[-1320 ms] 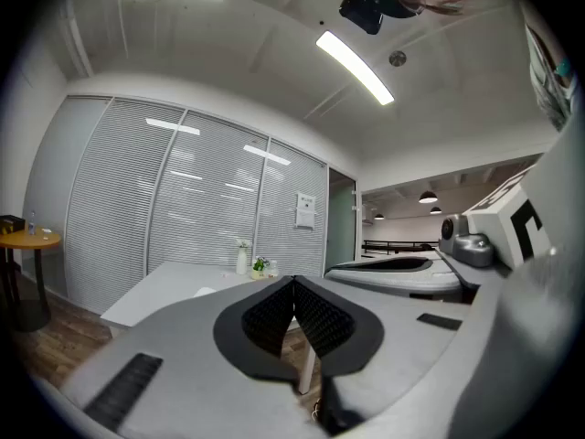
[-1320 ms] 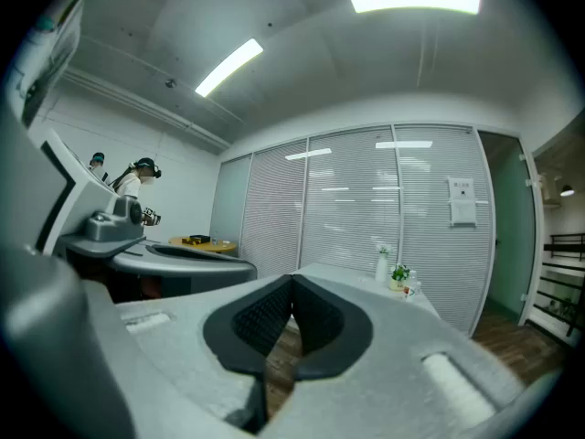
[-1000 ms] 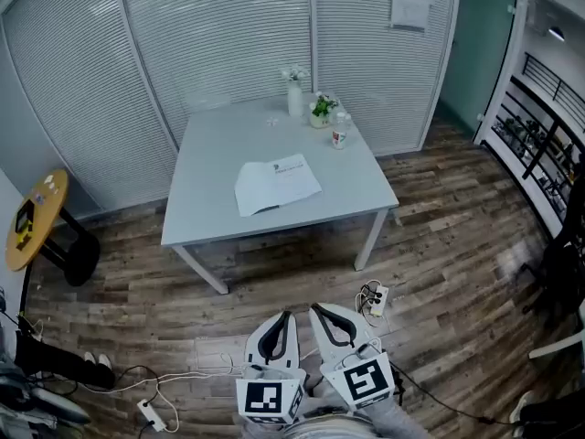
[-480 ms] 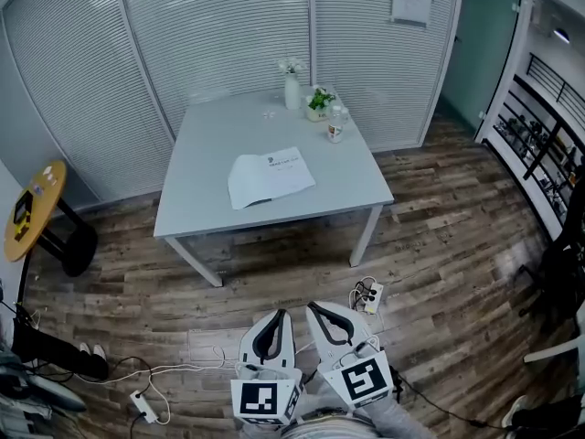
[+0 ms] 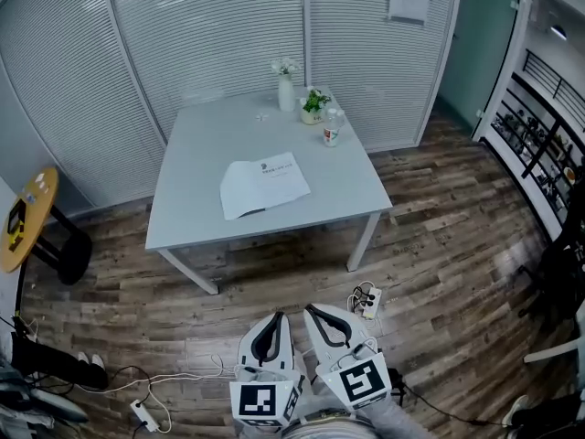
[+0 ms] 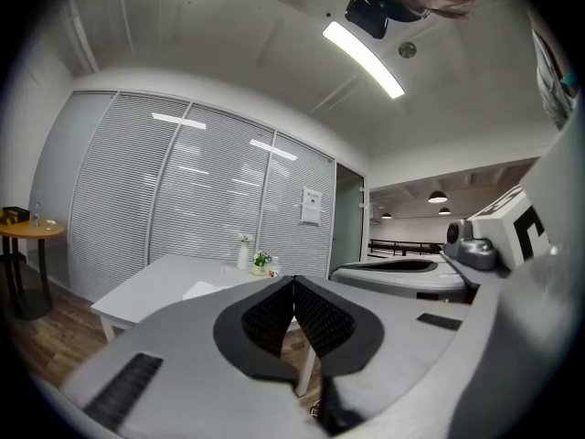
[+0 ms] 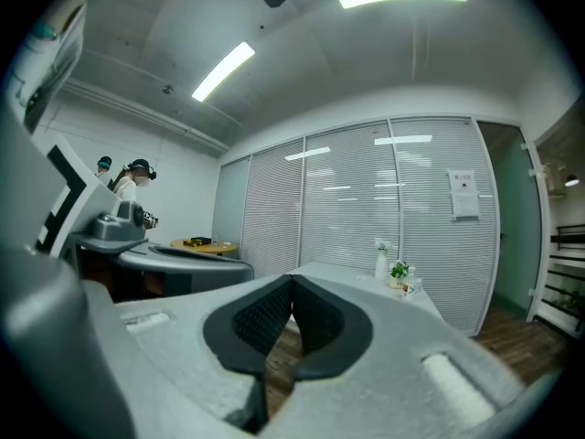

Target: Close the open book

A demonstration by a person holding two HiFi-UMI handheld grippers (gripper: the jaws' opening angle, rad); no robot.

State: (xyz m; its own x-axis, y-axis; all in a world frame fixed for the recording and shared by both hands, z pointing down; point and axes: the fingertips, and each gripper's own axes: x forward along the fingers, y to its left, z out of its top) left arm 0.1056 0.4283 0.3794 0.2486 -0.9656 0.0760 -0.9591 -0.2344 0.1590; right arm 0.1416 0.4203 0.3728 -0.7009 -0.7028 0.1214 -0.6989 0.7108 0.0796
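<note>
White book (image 5: 263, 184) lies open, flat, near middle of bench (image 5: 196, 144). Closed and empty: left hand-held gripper (image 5: 279, 318) and right hand-held gripper (image 5: 312, 310), side by side above wood floor (image 5: 439, 245), well apart from bench.

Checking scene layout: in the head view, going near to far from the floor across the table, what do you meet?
power strip → open book → bottle → potted plant → vase

Left gripper (image 5: 272, 324) and right gripper (image 5: 317, 316) level (jaws together, empty).
</note>
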